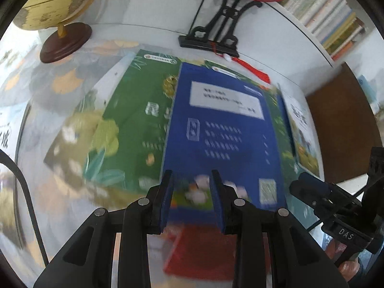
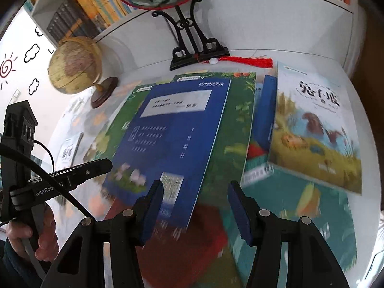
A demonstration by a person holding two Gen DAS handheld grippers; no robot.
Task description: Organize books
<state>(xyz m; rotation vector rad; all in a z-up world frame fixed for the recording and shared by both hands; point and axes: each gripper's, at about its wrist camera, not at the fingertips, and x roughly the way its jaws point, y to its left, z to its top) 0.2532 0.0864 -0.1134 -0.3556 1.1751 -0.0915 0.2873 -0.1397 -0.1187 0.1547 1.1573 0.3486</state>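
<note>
Several books lie overlapping on the white table (image 2: 264, 55). On top is a blue book (image 1: 223, 132) (image 2: 177, 129), lying across a green leafy book (image 1: 134, 124) (image 2: 240, 124). A pale book with an animal picture (image 2: 312, 129) (image 1: 302, 129) lies to the right. A red book (image 2: 187, 240) (image 1: 204, 247) and a teal one (image 2: 300, 216) lie nearest. My left gripper (image 1: 191, 180) (image 2: 105, 162) hangs open over the blue book's near edge, nothing between its fingers. My right gripper (image 2: 195, 187) (image 1: 309, 184) stands open over the blue book's near corner, pads touching nothing.
A globe (image 2: 74, 64) (image 1: 60, 2) on a brown foot stands at the back left. A black fan stand (image 2: 192, 45) (image 1: 216, 33) with a red tassel (image 2: 252, 61) is behind the books. Shelves of upright books (image 2: 96, 12) line the back. A hand (image 2: 45, 235) holds the left gripper.
</note>
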